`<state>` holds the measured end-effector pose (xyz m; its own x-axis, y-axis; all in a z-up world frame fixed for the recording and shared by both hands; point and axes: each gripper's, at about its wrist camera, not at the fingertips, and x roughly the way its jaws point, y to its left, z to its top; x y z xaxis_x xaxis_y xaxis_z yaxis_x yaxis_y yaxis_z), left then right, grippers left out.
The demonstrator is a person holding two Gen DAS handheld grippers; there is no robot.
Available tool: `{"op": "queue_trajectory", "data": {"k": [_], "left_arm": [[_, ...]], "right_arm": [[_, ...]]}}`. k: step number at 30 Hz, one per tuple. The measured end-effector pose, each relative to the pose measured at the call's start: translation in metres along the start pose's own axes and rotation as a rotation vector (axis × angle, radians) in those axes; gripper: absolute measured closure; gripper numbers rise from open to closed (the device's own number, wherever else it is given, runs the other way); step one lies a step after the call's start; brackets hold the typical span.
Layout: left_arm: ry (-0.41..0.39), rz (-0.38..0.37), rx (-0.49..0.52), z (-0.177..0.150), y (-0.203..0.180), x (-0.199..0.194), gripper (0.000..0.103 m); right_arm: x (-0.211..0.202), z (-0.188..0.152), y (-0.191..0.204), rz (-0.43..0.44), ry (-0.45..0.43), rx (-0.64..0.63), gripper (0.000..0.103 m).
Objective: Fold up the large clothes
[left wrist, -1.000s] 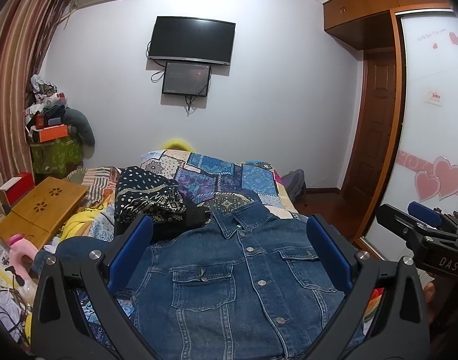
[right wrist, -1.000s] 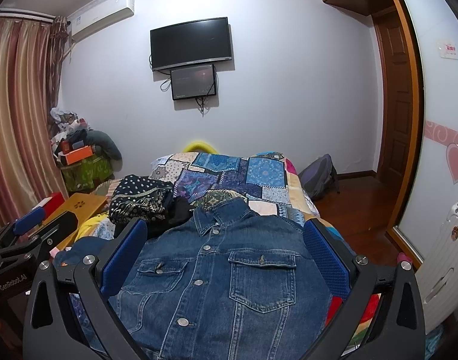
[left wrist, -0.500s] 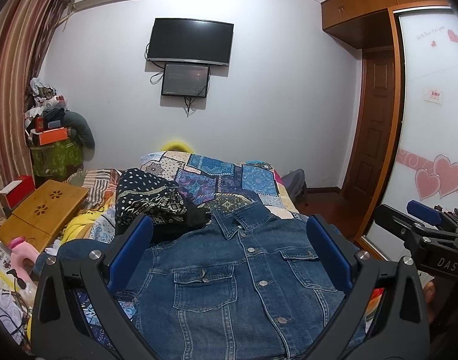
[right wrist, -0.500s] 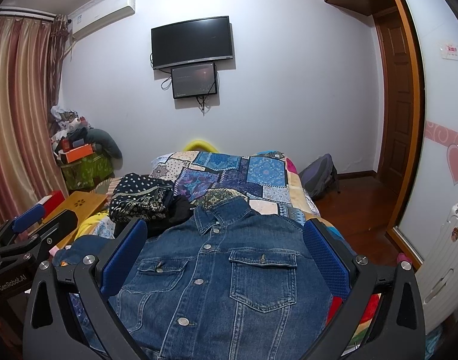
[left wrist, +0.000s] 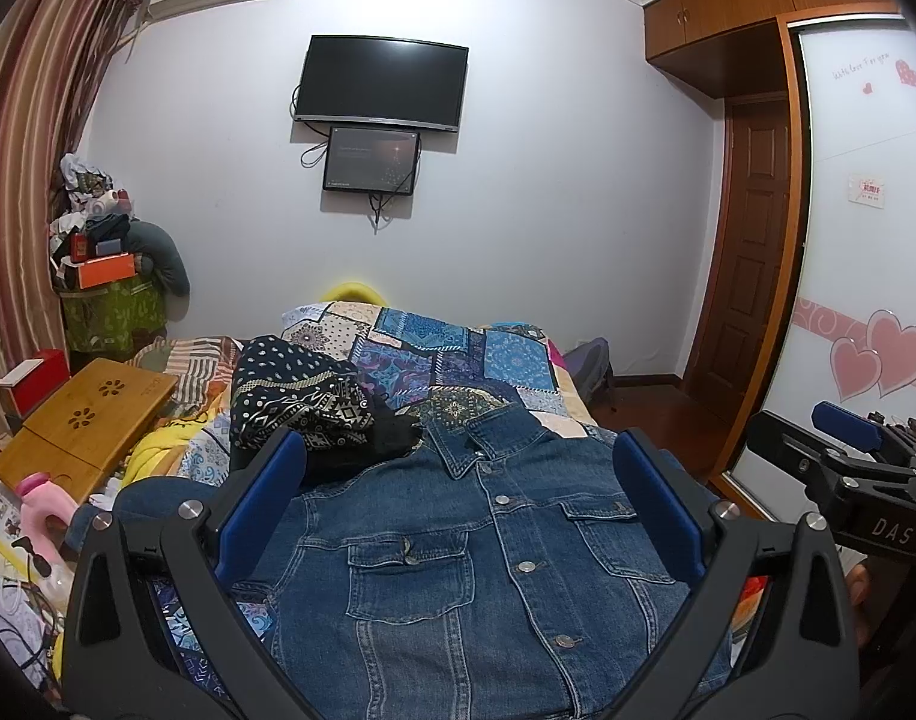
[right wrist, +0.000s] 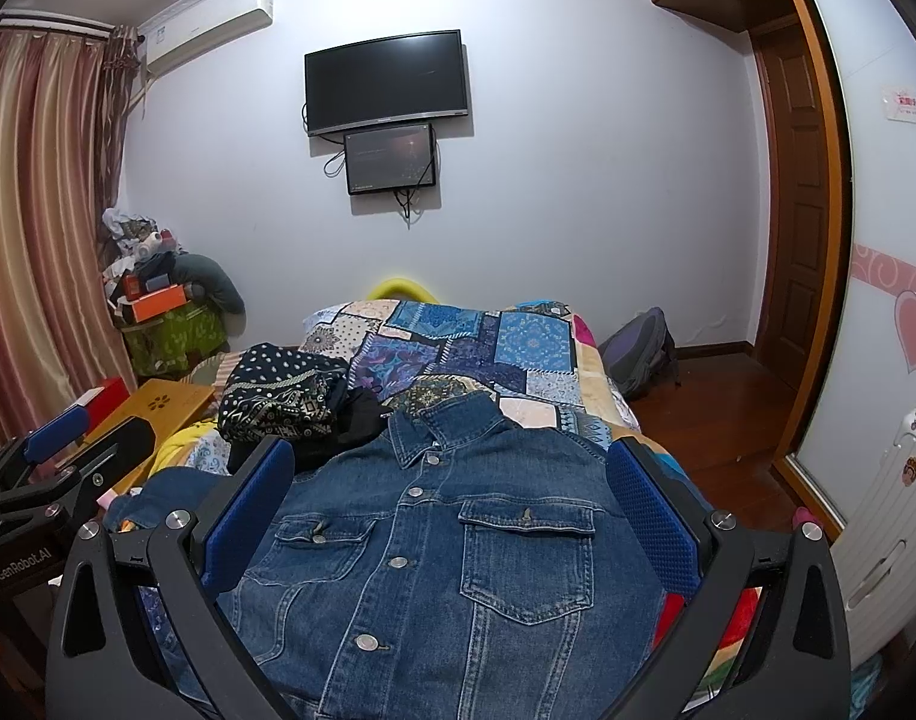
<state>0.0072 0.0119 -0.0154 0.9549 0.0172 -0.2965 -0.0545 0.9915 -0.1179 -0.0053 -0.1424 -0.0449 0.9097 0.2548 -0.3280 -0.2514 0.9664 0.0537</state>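
jacket (left wrist: 476, 564) flat on bed (left wrist: 458, 354), buttoned, front up | left gripper (left wrist: 458, 504) + right gripper (right wrist: 452, 504) hovering over it, jaws wide open, nothing held | risk: snagging quilt with the denim, or sleeve (right wrist: 158, 492) catching that clothes pile (right wrist: 290, 396) mid-fold

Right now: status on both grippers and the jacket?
Left gripper open, right gripper open, both empty. Blue denim jacket flat on patchwork bed, buttoned. Dark patterned clothes pile crowds its left shoulder.
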Motion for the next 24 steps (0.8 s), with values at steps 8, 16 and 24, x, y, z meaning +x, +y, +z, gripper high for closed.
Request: {"op": "queue_trajectory", "data": {"k": [8, 16, 24], "left_arm": [[0.006, 0.002, -0.004, -0.001, 0.001, 0.002, 0.0], [0.019, 0.011, -0.018, -0.001, 0.007, 0.008, 0.0], [0.034, 0.036, -0.032, -0.003, 0.016, 0.017, 0.0]], "right_arm": [[0.002, 0.0, 0.0, 0.001, 0.011, 0.0, 0.0], [0.006, 0.0, -0.002, 0.001, 0.025, 0.004, 0.0], [0.016, 0.002, -0.005, -0.002, 0.053, 0.007, 0.0]]}}
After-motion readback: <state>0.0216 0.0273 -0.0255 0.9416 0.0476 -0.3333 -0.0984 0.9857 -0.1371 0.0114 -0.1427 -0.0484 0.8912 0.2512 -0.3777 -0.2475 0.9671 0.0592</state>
